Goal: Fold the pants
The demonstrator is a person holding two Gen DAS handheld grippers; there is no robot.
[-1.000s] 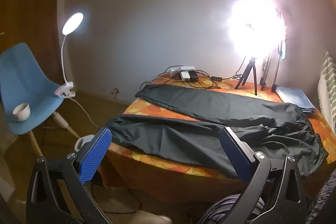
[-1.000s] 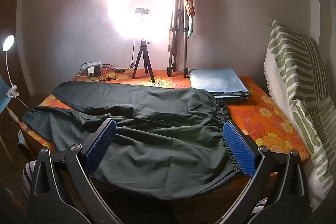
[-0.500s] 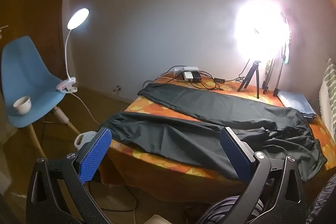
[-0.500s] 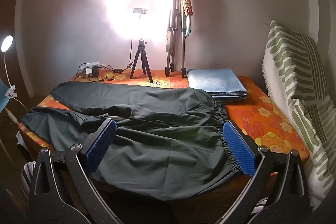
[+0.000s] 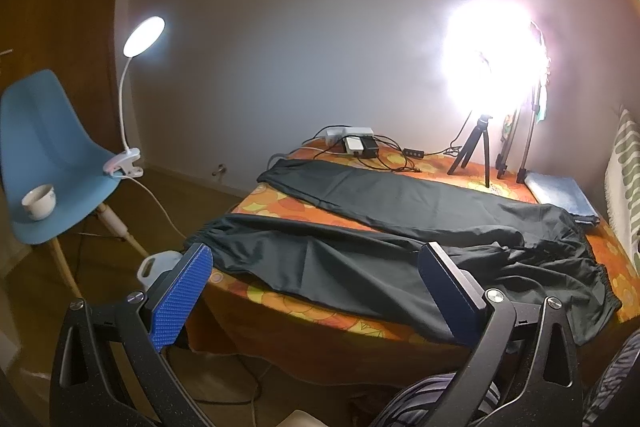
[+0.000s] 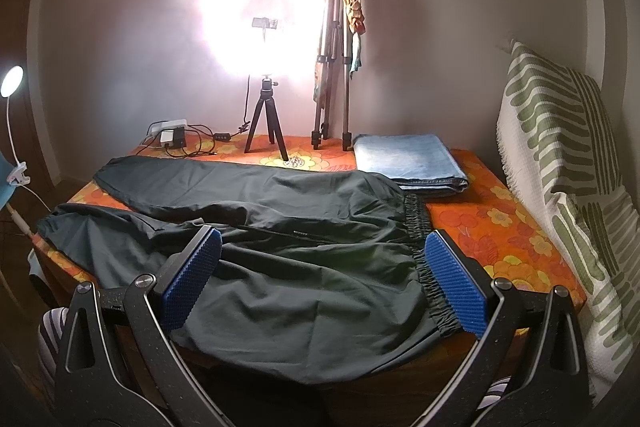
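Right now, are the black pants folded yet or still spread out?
Spread out. The black pants lie flat on the table, both legs apart, waistband unfolded. Both the left gripper and right gripper are open, holding nothing.

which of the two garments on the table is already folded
The light blue jeans at the back right corner, a neat flat stack. The dark pants lie spread out with both legs apart, unfolded.

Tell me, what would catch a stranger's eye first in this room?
Probably the blazing ring light on its small tripod at the table's far edge. Next, the dark pants spread flat across the orange flowered tablecloth, legs apart, with folded blue jeans behind the waistband.
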